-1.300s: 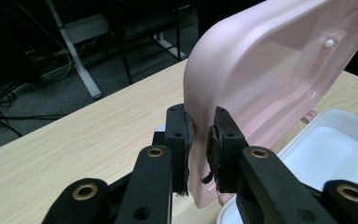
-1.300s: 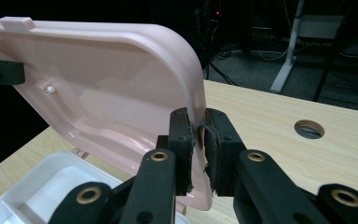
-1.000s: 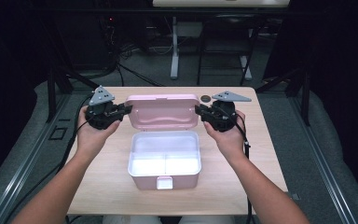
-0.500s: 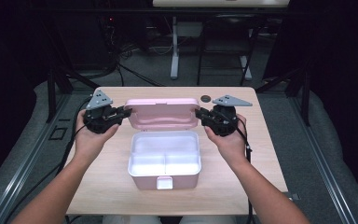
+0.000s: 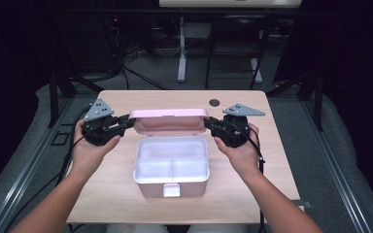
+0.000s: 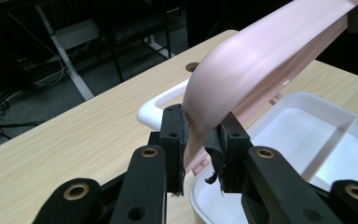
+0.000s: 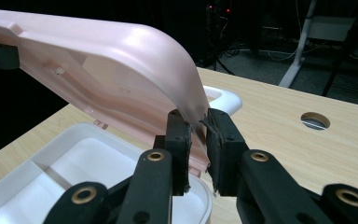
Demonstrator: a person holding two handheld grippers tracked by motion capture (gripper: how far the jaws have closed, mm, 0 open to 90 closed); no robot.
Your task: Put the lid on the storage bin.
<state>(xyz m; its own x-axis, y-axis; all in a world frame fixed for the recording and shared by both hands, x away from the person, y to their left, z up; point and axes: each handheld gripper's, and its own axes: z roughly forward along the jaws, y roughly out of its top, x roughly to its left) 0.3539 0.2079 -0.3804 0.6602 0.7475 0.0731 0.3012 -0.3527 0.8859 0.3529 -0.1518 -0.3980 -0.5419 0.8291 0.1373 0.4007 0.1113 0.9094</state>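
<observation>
The pink lid (image 5: 169,121) stands raised over the far edge of the white lunch box (image 5: 171,164), which sits in the middle of the worktop (image 5: 111,194). A second ago the lid lay flatter behind the box; now it is lifted higher and tipped up, its hollow side facing the box. The left gripper (image 5: 124,122) has its jaws closed on the lid's left end, and in the left gripper view the pink rim is pinched between the two black pads (image 6: 177,135). The right gripper (image 5: 211,124) clamps the lid's right end the same way. Both hands have moved slightly toward the person compared with the earlier frame. The box has stayed put, its two compartments open. A round cable hole (image 5: 214,102) lies beyond the lid.
</observation>
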